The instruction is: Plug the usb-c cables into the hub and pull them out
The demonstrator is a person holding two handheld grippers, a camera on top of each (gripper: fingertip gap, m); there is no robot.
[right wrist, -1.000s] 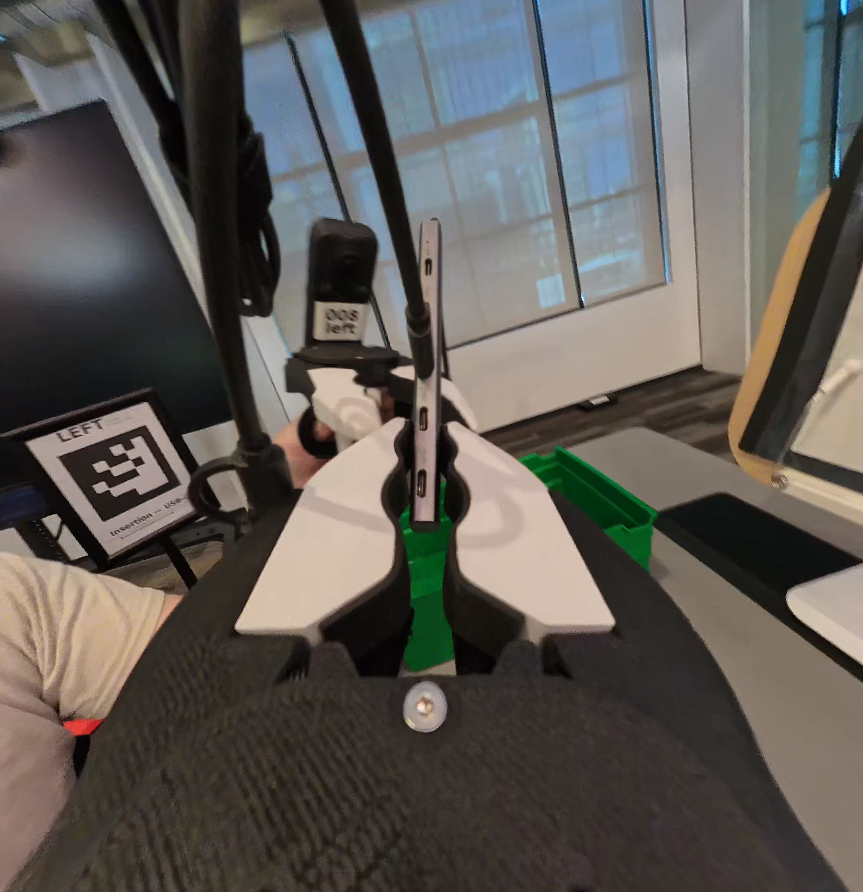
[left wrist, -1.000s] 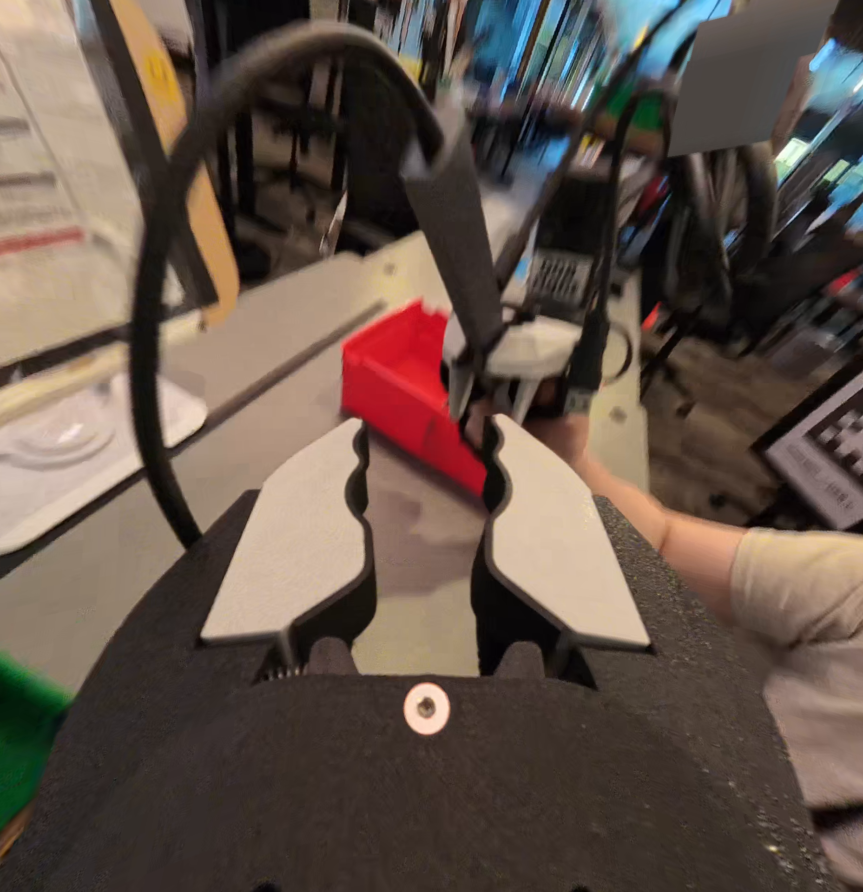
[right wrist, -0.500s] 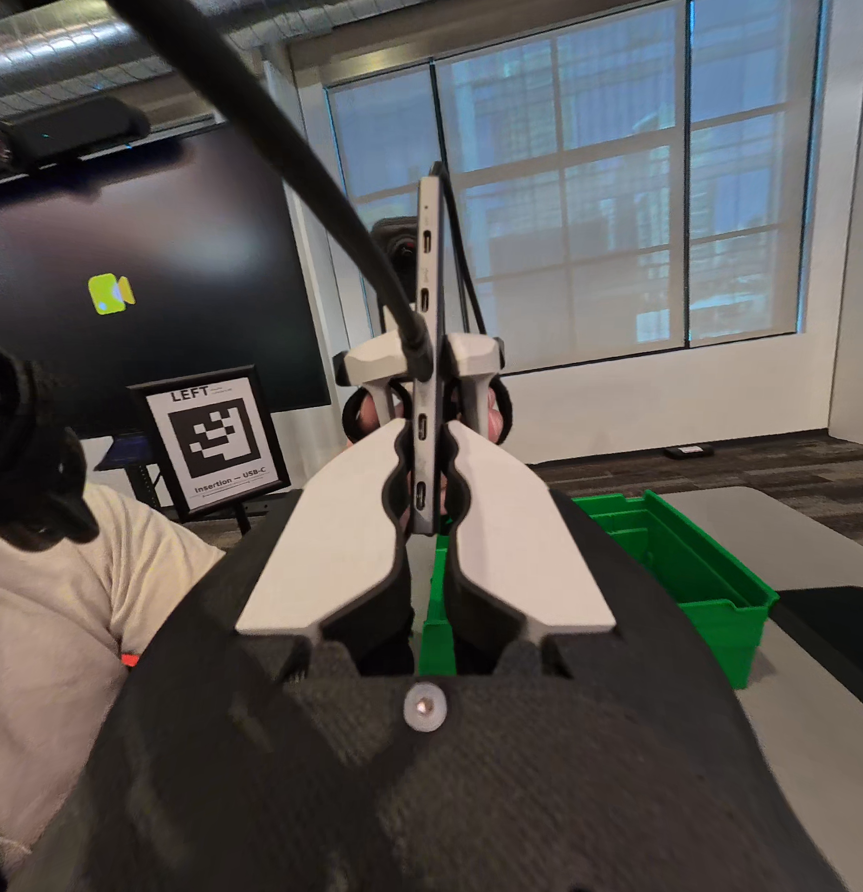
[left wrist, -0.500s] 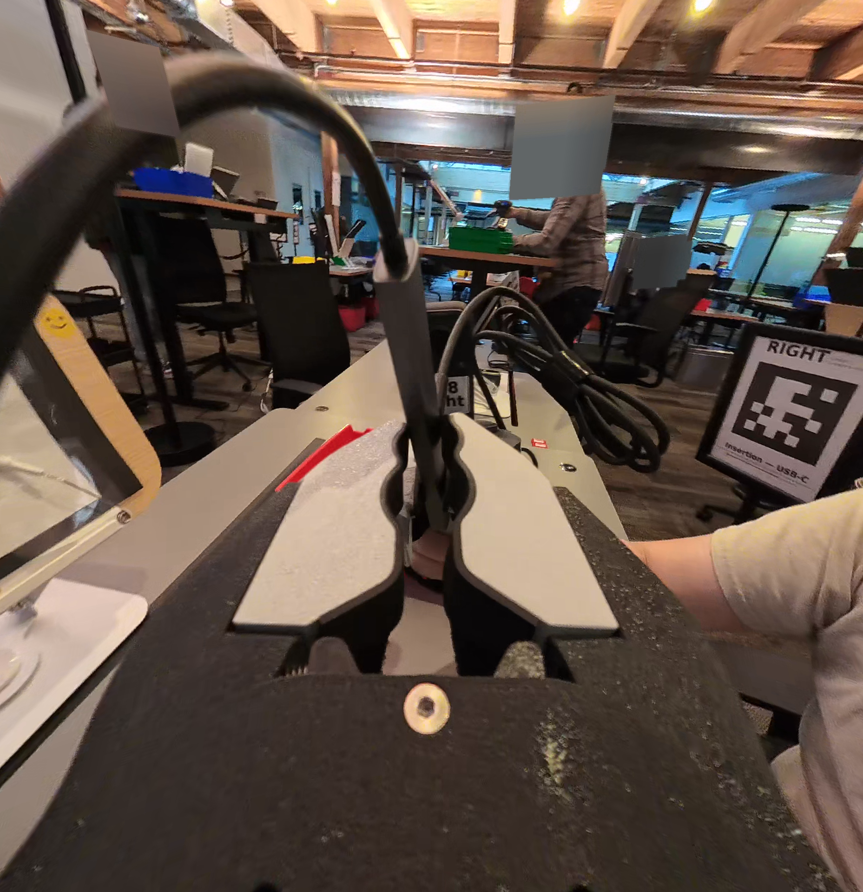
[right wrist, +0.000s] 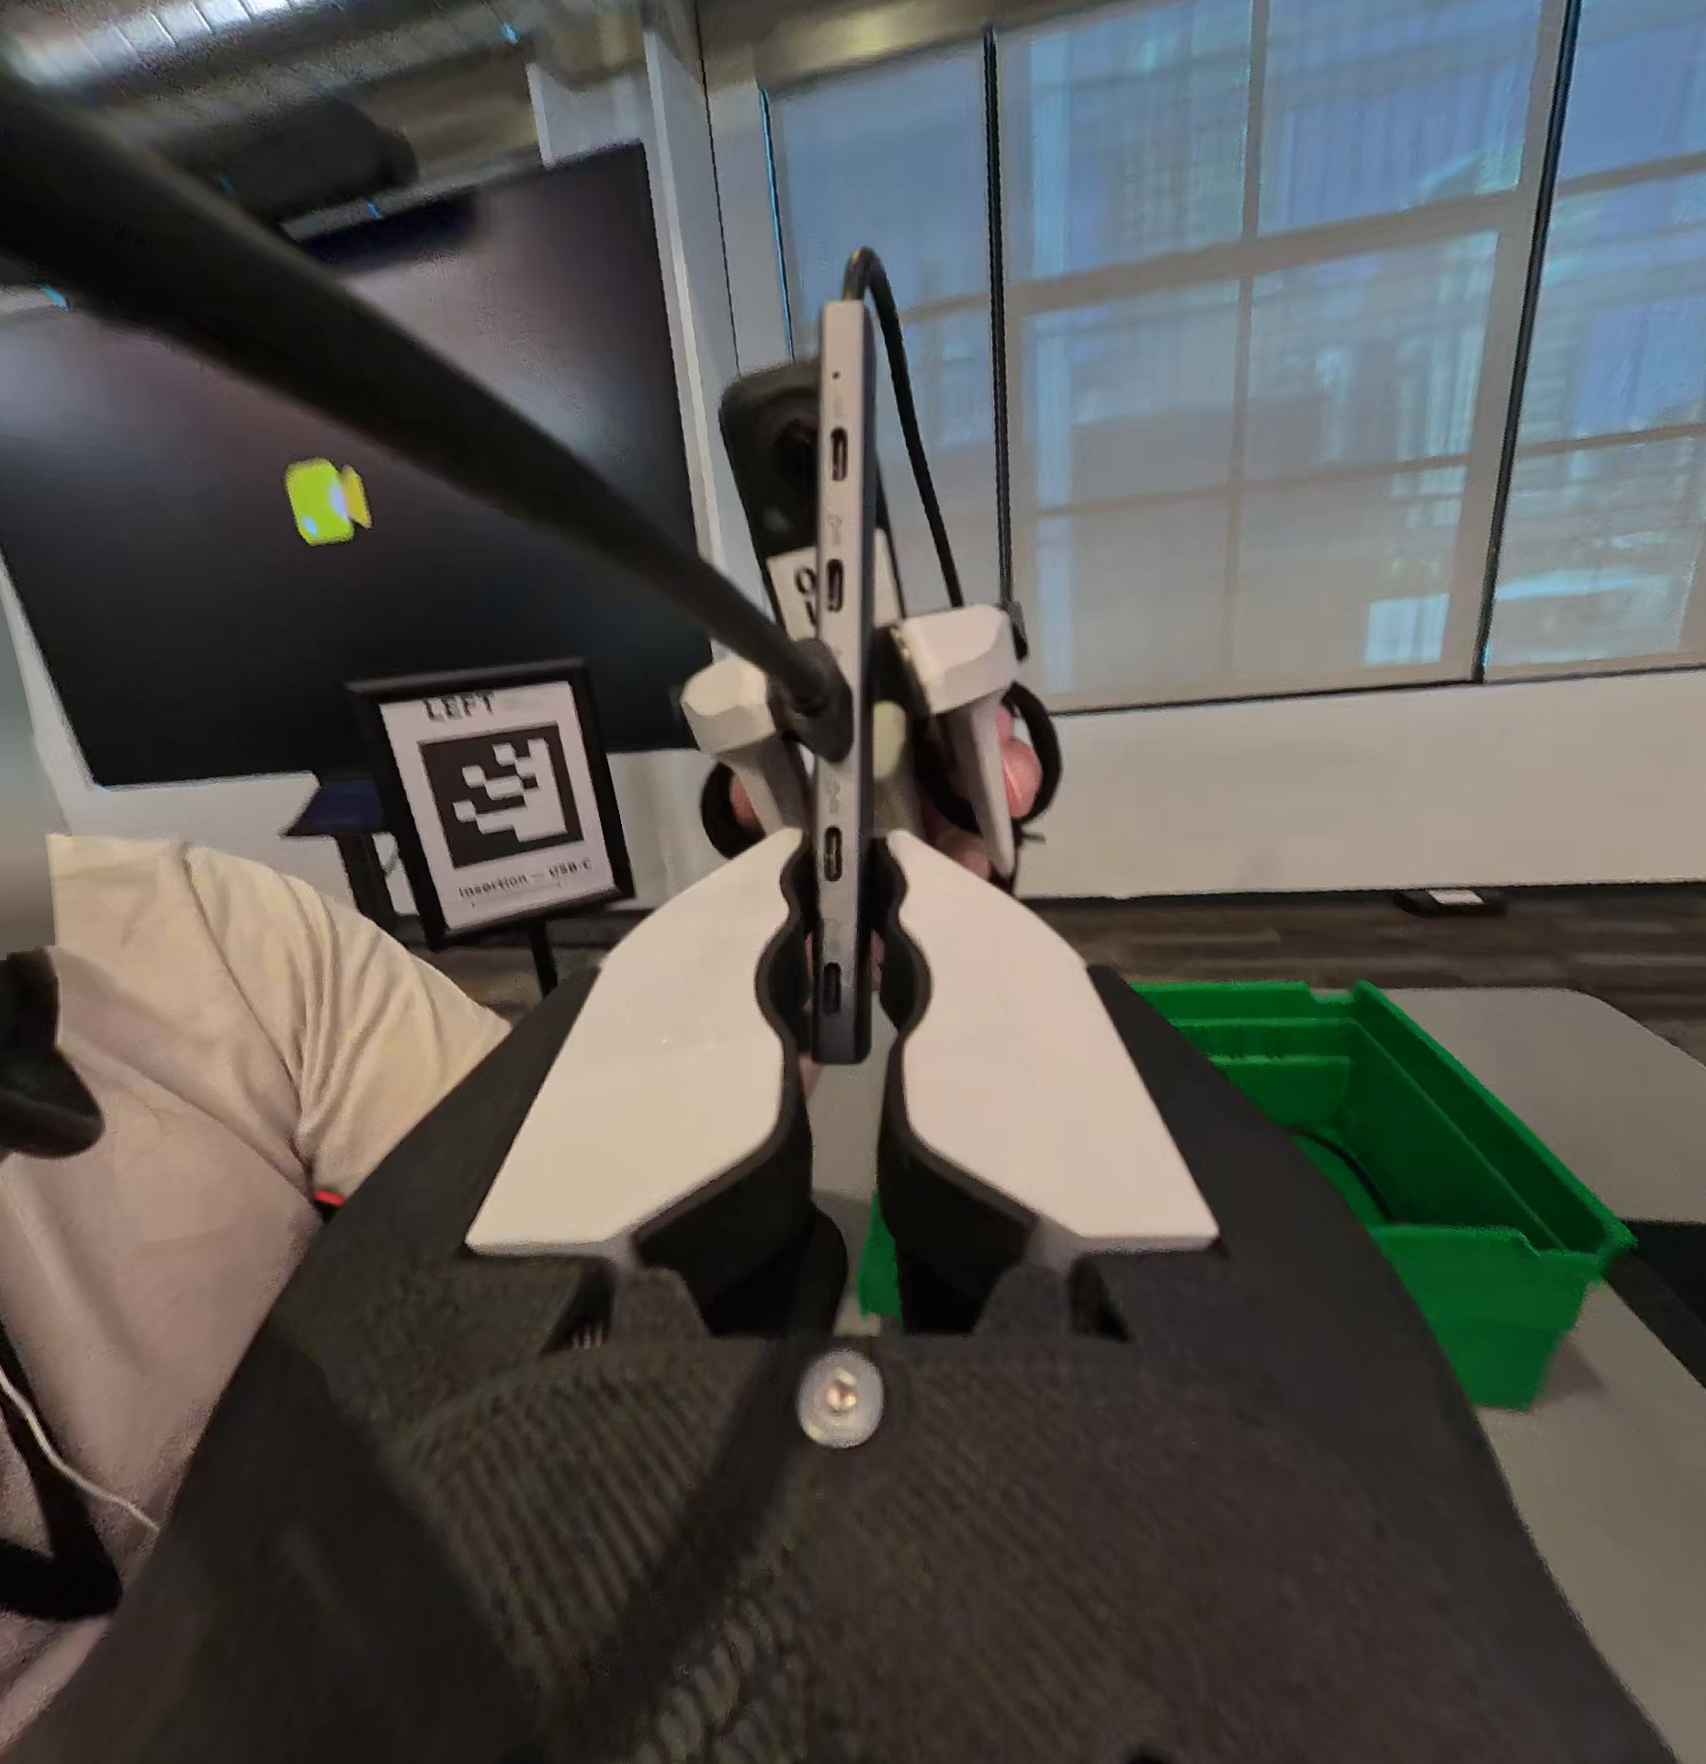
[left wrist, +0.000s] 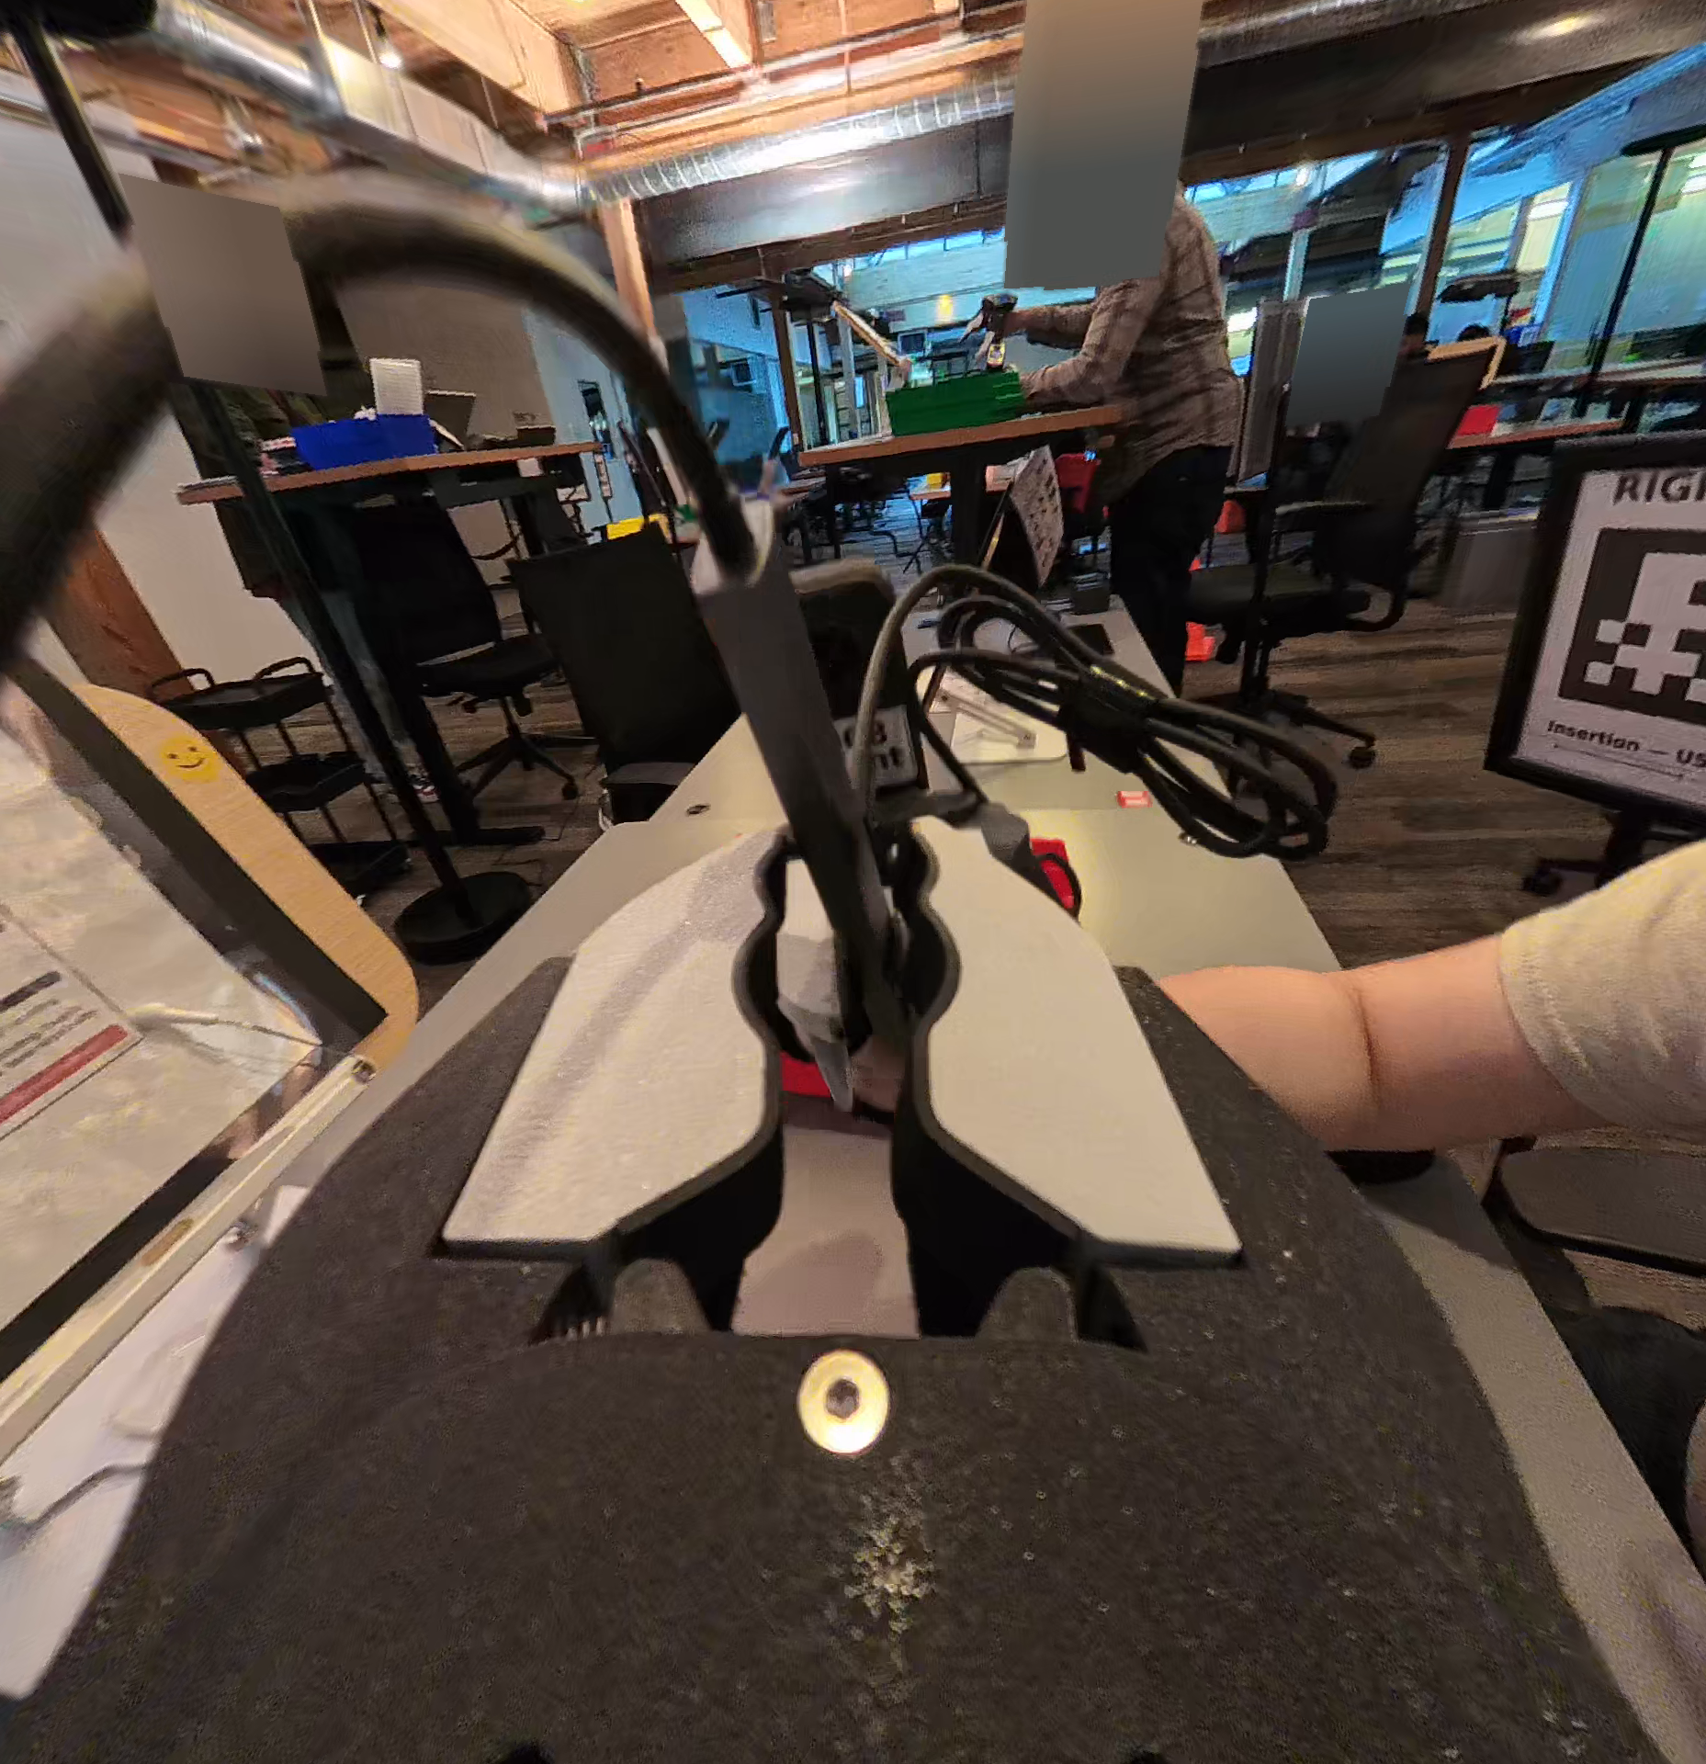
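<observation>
- Hub [right wrist: 844, 668]: slim grey metal slab, held upright on edge, oval ports down its narrow face.
- Right gripper [right wrist: 841, 916]: matte white fingers pinched on hub's lower end.
- Left gripper [left wrist: 844, 940]: clamped on black cable [right wrist: 505, 458] plugged mid-hub.
- Green bin [right wrist: 1460, 1184]: ribbed plastic, on table.

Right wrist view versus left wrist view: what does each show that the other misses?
Only the right wrist view shows the hub's port edge, the cable plug seated in it, and the green bin. Only the left wrist view shows a red bin behind the fingers and a coiled black cable bundle. Both show the hub held upright, the right gripper shut on its lower end and the left gripper closed around it.
</observation>
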